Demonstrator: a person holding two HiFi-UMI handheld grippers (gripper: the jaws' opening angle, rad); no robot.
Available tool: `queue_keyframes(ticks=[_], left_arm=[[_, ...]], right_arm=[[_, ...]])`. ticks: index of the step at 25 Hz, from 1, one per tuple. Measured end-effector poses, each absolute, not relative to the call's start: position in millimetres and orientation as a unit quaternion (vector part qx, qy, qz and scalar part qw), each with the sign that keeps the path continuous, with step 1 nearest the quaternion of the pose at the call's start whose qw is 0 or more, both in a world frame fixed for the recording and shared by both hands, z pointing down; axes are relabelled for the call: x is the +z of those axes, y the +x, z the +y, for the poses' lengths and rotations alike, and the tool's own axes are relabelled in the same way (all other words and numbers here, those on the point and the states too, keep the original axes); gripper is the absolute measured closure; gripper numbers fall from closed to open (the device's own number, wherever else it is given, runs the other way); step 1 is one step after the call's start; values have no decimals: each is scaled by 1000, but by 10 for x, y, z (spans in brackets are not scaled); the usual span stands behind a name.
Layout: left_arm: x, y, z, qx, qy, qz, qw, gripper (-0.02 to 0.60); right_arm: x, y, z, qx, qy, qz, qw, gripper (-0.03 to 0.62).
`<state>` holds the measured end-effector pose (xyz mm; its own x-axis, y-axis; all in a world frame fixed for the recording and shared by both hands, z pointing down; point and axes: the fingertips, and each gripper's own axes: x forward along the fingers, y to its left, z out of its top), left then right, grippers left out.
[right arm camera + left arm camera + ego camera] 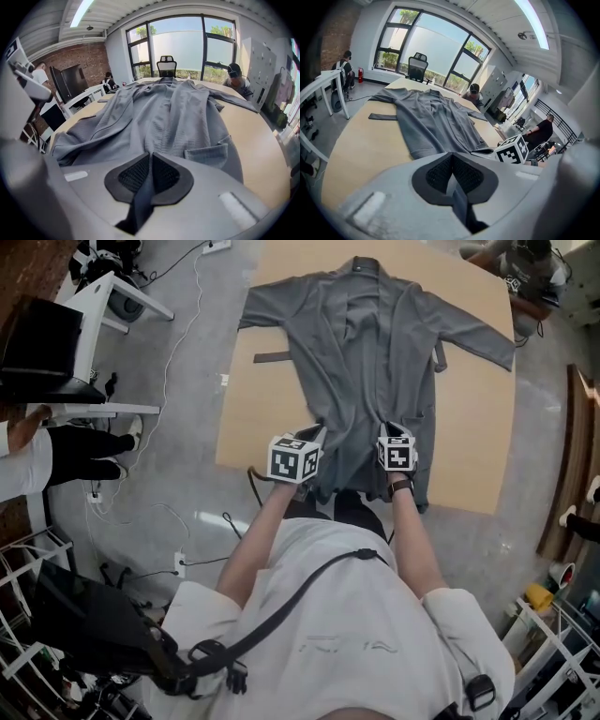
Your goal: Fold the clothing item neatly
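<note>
Left claw and right claw each clamp the limp, waffle-textured grey robe.

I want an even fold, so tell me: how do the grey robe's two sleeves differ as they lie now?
The sleeve on the person's left looks short and ends close to the robe body; the sleeve on the person's right stretches long, slanting to the table edge. A long belt strip lies flat below the left sleeve; by the right sleeve only a short stub shows. Both sleeves lie flat on the table.
</note>
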<state>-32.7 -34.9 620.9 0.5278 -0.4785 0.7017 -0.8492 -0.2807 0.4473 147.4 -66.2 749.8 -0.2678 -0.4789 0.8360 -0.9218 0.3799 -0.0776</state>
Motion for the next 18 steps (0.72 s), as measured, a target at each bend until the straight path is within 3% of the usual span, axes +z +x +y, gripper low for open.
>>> queue_keyframes(ticks=[18], left_arm=[[5994, -391, -499, 189, 780, -438, 405, 580]], right_arm=[[7009, 1592, -719, 300, 498, -748, 321, 565]])
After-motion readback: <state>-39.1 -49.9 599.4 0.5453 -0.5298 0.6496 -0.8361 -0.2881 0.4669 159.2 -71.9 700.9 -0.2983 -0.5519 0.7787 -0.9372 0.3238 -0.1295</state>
